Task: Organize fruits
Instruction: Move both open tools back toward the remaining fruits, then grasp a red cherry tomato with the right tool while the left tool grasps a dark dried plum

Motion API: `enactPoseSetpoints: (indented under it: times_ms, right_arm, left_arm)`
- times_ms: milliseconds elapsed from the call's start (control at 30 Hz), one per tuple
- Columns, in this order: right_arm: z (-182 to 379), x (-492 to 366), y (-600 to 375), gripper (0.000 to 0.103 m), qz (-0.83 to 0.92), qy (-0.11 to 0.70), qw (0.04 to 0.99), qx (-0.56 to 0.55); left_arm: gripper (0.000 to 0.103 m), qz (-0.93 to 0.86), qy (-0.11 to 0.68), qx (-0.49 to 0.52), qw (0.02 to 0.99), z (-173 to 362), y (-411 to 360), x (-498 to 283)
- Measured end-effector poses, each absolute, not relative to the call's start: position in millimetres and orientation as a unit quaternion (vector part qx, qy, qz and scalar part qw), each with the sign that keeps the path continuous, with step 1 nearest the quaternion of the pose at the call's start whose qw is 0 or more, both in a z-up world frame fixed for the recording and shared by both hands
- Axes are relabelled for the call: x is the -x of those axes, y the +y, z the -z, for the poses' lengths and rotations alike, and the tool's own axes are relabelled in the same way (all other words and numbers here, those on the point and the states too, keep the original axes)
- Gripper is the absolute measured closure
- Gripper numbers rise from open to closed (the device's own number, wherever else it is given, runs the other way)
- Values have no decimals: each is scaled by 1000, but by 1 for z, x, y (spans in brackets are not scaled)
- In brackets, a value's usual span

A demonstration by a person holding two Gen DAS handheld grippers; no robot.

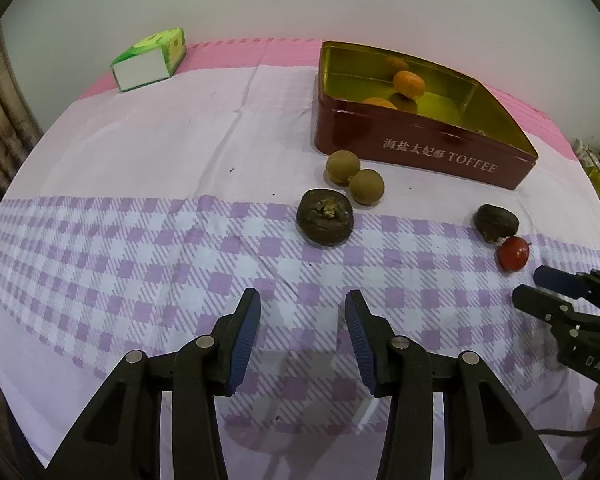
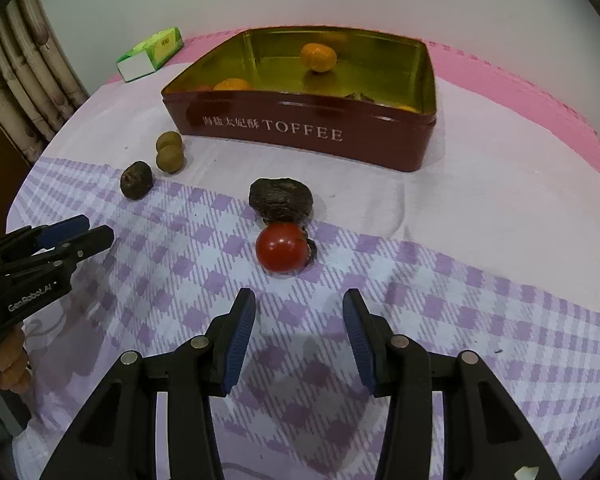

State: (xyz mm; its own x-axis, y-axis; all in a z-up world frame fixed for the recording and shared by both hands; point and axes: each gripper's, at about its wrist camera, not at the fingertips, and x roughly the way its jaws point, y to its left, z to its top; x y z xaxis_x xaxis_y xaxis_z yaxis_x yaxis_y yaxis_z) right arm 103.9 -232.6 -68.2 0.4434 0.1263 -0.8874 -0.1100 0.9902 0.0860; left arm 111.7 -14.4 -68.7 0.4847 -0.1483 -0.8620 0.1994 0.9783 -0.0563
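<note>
A dark red toffee tin (image 1: pixel 428 152) (image 2: pixel 300 136) stands open at the back with two oranges (image 1: pixel 409 84) (image 2: pixel 318 57) inside. In front lie two tan round fruits (image 1: pixel 342 166) (image 2: pixel 169 158), a dark brown fruit (image 1: pixel 325 217) (image 2: pixel 137 180), a second dark wrinkled fruit (image 1: pixel 496 221) (image 2: pixel 281 199) and a red tomato (image 1: pixel 513 253) (image 2: pixel 281 247). My left gripper (image 1: pixel 302 300) is open and empty, short of the dark brown fruit. My right gripper (image 2: pixel 298 300) is open and empty, just short of the tomato.
A green and white carton (image 1: pixel 150 60) (image 2: pixel 150 54) lies at the back left. A checked cloth (image 1: pixel 140 240) covers the table. The right gripper shows in the left wrist view (image 1: pixel 540 284); the left gripper shows in the right wrist view (image 2: pixel 96 230).
</note>
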Motion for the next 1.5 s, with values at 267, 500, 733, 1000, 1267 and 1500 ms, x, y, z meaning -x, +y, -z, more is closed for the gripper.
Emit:
enactPoseSetpoints:
  times_ms: [267, 500, 733, 1000, 1267, 1500]
  right_arm:
    - [69, -119, -225, 64, -66, 516, 854, 12]
    - [68, -125, -220, 73, -63, 513, 856, 27]
    - [68, -121, -225, 74, -59, 512, 857, 20]
    - [68, -118, -243, 74, -43, 513, 857, 7]
    - [68, -119, -244, 74, -39, 512, 858, 7]
    - [68, -119, -244, 74, -39, 512, 858, 6]
  left_arm:
    - [57, 102, 499, -18, 860, 74, -14, -123]
    - [57, 103, 498, -13, 861, 76, -14, -131]
    - [57, 111, 496, -10, 861, 74, -17, -137]
    - [57, 116, 494, -15, 861, 76, -30, -152]
    - [57, 127, 492, -26, 861, 77, -44, -171]
    - [58, 127, 493, -31, 860, 82, -49, -186]
